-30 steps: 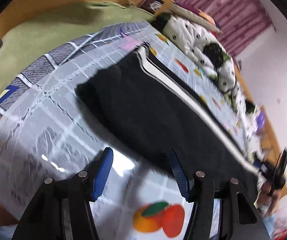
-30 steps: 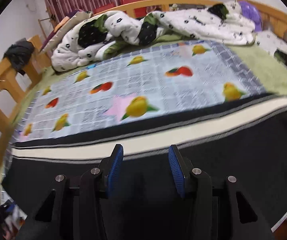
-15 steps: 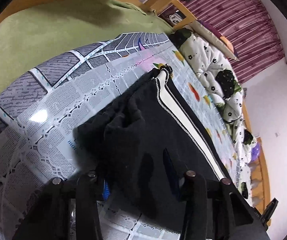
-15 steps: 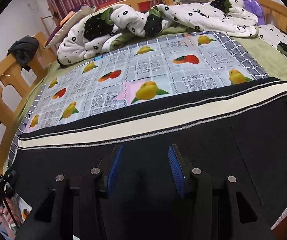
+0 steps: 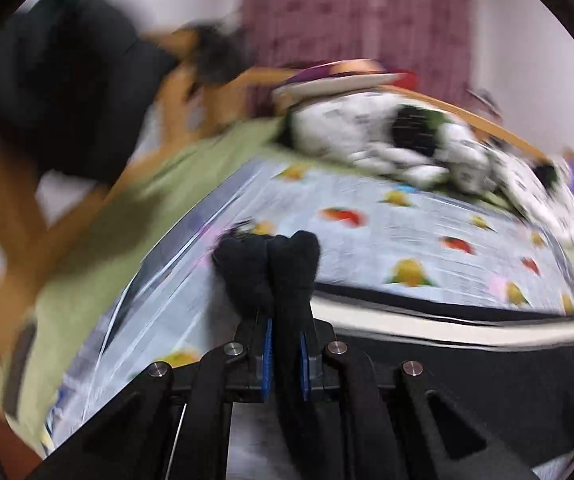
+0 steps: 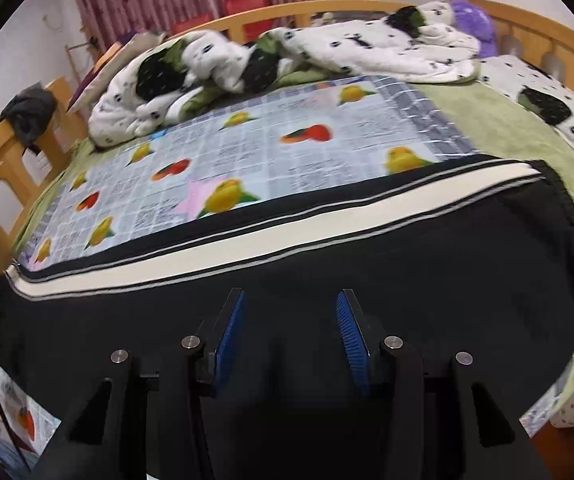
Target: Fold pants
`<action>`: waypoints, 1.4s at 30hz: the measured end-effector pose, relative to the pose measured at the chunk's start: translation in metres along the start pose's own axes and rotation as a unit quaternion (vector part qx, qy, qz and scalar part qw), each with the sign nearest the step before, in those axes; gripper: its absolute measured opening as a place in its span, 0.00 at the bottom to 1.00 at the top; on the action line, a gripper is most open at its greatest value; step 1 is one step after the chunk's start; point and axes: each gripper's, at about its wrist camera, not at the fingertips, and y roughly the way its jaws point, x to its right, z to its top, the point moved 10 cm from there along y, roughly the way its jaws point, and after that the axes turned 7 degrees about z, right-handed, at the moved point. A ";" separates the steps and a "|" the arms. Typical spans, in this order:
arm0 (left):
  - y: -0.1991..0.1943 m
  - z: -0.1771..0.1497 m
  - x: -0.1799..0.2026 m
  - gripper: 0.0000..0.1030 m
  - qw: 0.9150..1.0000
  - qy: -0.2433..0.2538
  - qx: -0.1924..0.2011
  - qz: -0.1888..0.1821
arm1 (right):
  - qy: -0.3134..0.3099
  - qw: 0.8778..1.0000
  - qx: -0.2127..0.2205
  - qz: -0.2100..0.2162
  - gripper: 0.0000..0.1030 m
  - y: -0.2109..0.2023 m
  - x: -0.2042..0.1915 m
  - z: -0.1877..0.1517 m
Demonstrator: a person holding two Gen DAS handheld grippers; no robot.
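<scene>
Black pants [image 6: 327, 276] with a white side stripe lie flat along the near edge of the bed, on a fruit-print cloth [image 6: 287, 152]. My left gripper [image 5: 285, 336] is shut on a bunched end of the pants [image 5: 283, 264], which sticks up between its blue pads; the rest of the pants [image 5: 487, 364] stretches away to the right. My right gripper [image 6: 291, 336] is open just above the middle of the pants, its blue pads [image 6: 229, 332] apart, holding nothing.
A crumpled white-and-black quilt [image 6: 287, 56] lies along the far side of the bed. A wooden bed rail [image 6: 527, 28] runs around it. Dark clothes hang on the left post [image 6: 27, 112]. Green sheet [image 6: 507, 128] shows at the right.
My left gripper has closed on the end of the pants and lifted it, swinging to face across the bed. My right gripper stays open over the pants, barely moved.
</scene>
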 end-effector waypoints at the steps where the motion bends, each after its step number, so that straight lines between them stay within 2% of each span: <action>1: -0.011 0.007 0.025 0.10 1.000 0.027 0.012 -0.009 | 0.001 1.000 0.007 -0.009 0.45 -0.005 0.008 0.002; 5: -0.045 0.004 0.126 0.10 0.992 0.096 0.026 -0.074 | 0.005 0.998 0.043 -0.038 0.47 -0.027 0.042 0.012; 9: -0.064 -0.030 0.213 0.09 0.981 0.157 0.030 -0.113 | 0.053 0.996 0.059 -0.034 0.48 -0.046 0.085 0.011; 12: -0.078 -0.078 0.273 0.09 0.966 0.201 0.012 -0.164 | 0.089 0.993 0.067 -0.045 0.48 -0.054 0.118 0.005; 14: -0.085 -0.118 0.310 0.09 0.953 0.234 -0.010 -0.192 | 0.111 0.991 0.066 -0.039 0.48 -0.057 0.132 0.003; 16: -0.091 -0.151 0.333 0.09 0.944 0.262 -0.028 -0.198 | 0.127 0.989 0.068 -0.031 0.48 -0.059 0.142 0.000; 18: -0.095 -0.176 0.340 0.09 0.941 0.277 -0.040 -0.190 | 0.131 0.989 0.065 -0.025 0.48 -0.058 0.143 -0.001; 20: -0.099 -0.186 0.337 0.10 0.939 0.280 -0.047 -0.193 | 0.127 0.990 0.062 -0.015 0.48 -0.056 0.139 -0.001; 21: -0.102 -0.187 0.334 0.12 0.936 0.280 -0.053 -0.208 | 0.122 0.991 0.058 -0.009 0.48 -0.054 0.135 -0.001; 22: -0.107 -0.187 0.329 0.23 0.931 0.277 -0.063 -0.227 | 0.115 0.992 0.054 -0.001 0.48 -0.051 0.129 0.000; 23: -0.112 -0.185 0.323 0.30 0.929 0.272 -0.072 -0.241 | 0.109 0.993 0.050 0.007 0.48 -0.049 0.123 -0.001; 24: -0.115 -0.182 0.314 0.44 0.930 0.266 -0.074 -0.243 | 0.102 0.994 0.045 0.017 0.48 -0.046 0.116 -0.001; 25: -0.116 -0.176 0.300 0.55 0.935 0.257 -0.066 -0.236 | 0.091 0.995 0.036 0.033 0.49 -0.041 0.104 -0.001; 26: -0.117 -0.171 0.286 0.59 0.940 0.249 -0.055 -0.225 | 0.084 0.995 0.030 0.042 0.49 -0.037 0.096 -0.001; 28: -0.113 -0.164 0.262 0.62 0.947 0.241 -0.049 -0.208 | 0.065 0.996 0.019 0.058 0.49 -0.030 0.076 -0.002; 30: -0.109 -0.159 0.227 0.62 0.955 0.228 -0.045 -0.183 | 0.054 0.994 0.002 0.093 0.49 -0.021 0.052 -0.006; 32: -0.101 -0.153 0.189 0.66 0.966 0.213 -0.035 -0.144 | 0.041 0.990 -0.025 0.132 0.49 -0.009 0.024 -0.016; 33: -0.097 -0.152 0.176 0.70 0.968 0.206 -0.038 -0.137 | 0.030 0.988 -0.042 0.146 0.49 -0.001 0.009 -0.022; 36: -0.082 -0.159 0.141 0.71 0.971 0.194 -0.067 -0.127 | 0.000 0.983 -0.085 0.162 0.49 0.023 -0.028 -0.043; 39: -0.072 -0.168 0.120 0.71 0.974 0.185 -0.073 -0.108 | -0.023 0.978 -0.131 0.158 0.49 0.050 -0.051 -0.065; 40: -0.068 -0.172 0.116 0.71 0.974 0.182 -0.078 -0.107 | -0.030 0.979 -0.139 0.149 0.49 0.059 -0.056 -0.070; 42: -0.058 -0.176 0.114 0.71 0.973 0.180 -0.093 -0.108 | -0.048 0.982 -0.124 0.133 0.46 0.062 -0.061 -0.071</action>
